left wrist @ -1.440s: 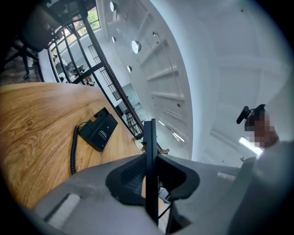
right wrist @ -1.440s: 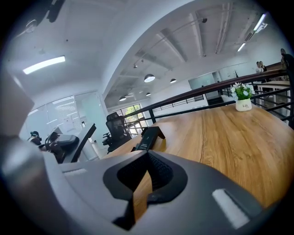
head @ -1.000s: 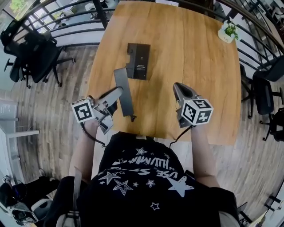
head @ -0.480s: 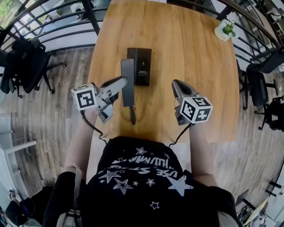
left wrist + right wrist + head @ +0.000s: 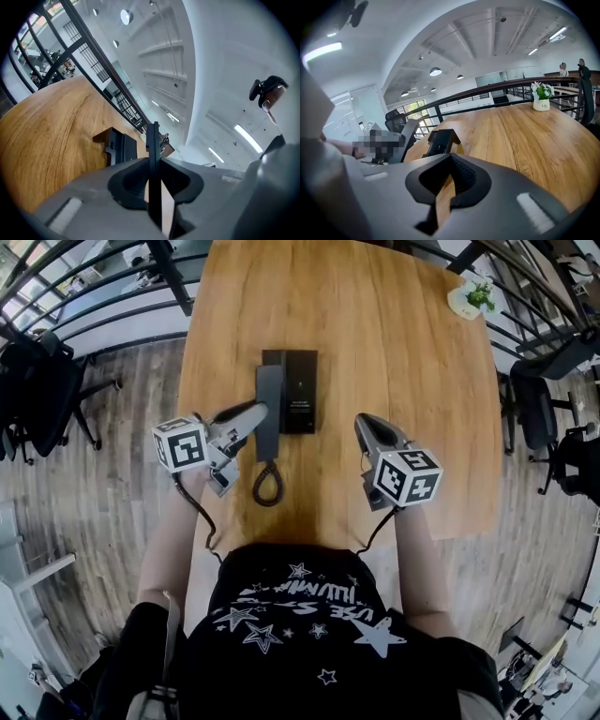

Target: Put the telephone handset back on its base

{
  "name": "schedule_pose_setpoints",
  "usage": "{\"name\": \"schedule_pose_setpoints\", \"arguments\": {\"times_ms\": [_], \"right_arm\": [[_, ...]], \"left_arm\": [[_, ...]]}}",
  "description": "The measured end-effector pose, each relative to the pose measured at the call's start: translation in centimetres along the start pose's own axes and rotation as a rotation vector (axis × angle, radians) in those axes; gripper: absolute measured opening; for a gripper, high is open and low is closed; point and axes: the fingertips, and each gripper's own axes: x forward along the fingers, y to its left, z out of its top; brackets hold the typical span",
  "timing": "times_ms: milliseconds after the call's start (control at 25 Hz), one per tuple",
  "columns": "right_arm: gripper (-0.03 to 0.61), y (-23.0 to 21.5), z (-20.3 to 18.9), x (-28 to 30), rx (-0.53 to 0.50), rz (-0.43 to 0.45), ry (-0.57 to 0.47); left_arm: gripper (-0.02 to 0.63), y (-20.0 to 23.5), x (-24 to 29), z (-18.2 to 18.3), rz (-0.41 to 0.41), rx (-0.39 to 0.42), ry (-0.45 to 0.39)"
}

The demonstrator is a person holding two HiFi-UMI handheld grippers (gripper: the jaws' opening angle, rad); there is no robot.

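A black telephone base (image 5: 302,390) lies flat on the wooden table (image 5: 403,362). The dark grey handset (image 5: 269,404) hangs over the base's left side, parallel to it, and I cannot tell whether they touch. My left gripper (image 5: 259,412) is shut on the handset from the left. In the left gripper view the handset (image 5: 153,140) stands edge-on between the jaws, with the base (image 5: 118,146) just beyond. Its cord (image 5: 267,486) curls in a loop on the table. My right gripper (image 5: 364,424) hovers to the right of the base, shut and empty; its own view shows the base (image 5: 440,141) ahead.
A small potted plant (image 5: 476,298) stands at the table's far right corner. Black railings (image 5: 112,306) run along the far left, with office chairs (image 5: 37,395) on the floor at left and right. The table's near edge is just in front of my body.
The left gripper carried the handset from the near left of the table forward to the base's left side and straightened it. The cord now loops on the table. The right gripper shifted slightly forward.
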Motion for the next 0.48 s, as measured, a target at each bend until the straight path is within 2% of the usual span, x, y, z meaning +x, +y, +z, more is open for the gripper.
{"name": "schedule_pose_setpoints", "arguments": {"times_ms": [480], "right_arm": [[0.002,-1.5,-1.1,1.3,0.060,-0.056,0.040]], "left_arm": [[0.083,4.9,2.7,0.8,0.014,-0.072,0.000]]}}
